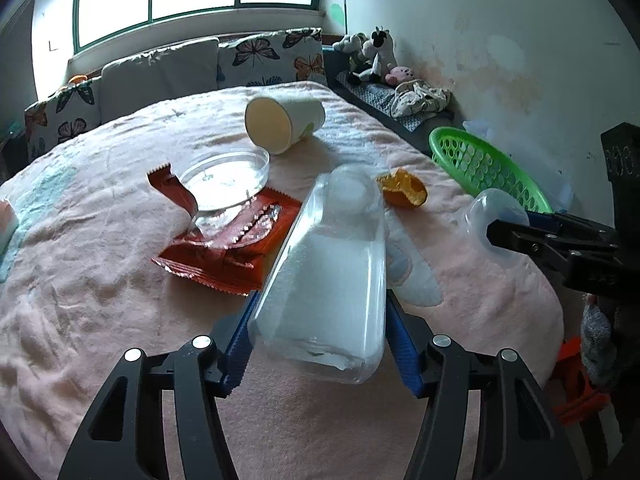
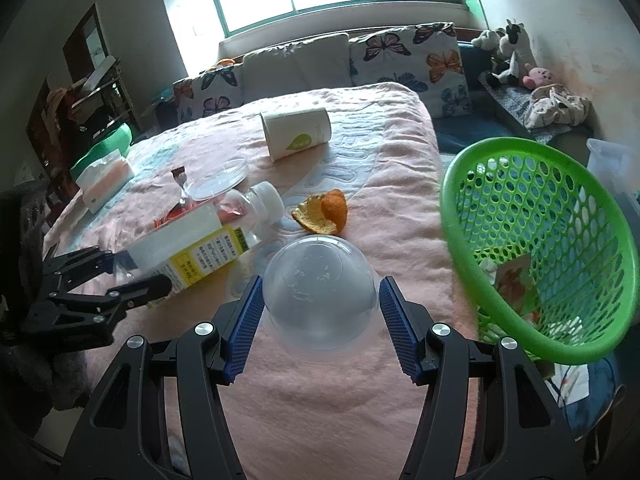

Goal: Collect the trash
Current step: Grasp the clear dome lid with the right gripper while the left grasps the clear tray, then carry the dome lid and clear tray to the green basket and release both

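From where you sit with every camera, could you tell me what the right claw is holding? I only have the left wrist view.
Observer: The right claw grips a clear dome lid, with its pads against both sides.
Operator: Thank you. Is anything in the green basket yet?
Observer: Yes, the green basket has a printed paper scrap lying inside it.
Operator: And what does the far side of my bottle look like?
Observer: The bottle carries a yellow label with small print, and a white cap closes it.
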